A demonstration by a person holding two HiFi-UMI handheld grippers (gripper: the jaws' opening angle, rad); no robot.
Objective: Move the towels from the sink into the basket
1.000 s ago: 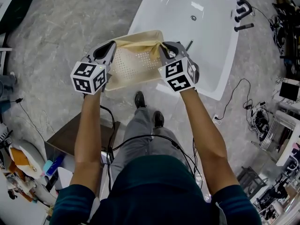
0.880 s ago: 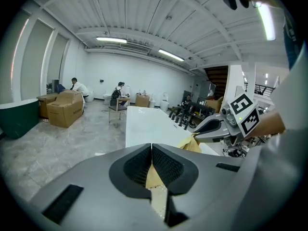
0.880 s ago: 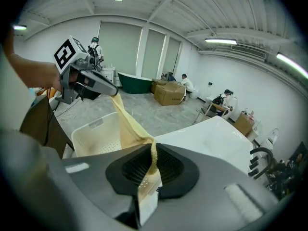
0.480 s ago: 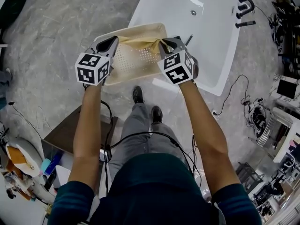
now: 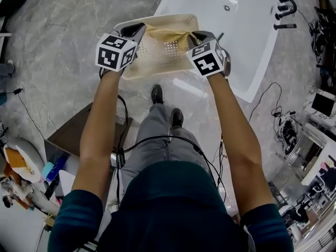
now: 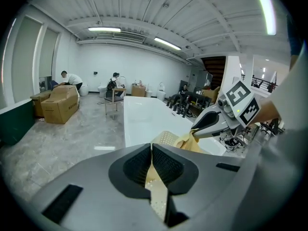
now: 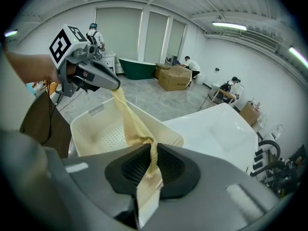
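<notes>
Arms: both forearms reach forward side by side, wrists pitched down.
Left gripper: at 11 o'clock, fingers closed tight on one end of the towel.
Right gripper: at 1 o'clock, fingers have just been easing apart, with the towel's other end pinched between them.
Towel: yellow, strung between both grippers over the basket.
Basket: cream, perforated, at 12 o'clock.
Sink: white, beyond, toward 1 o'clock.
</notes>
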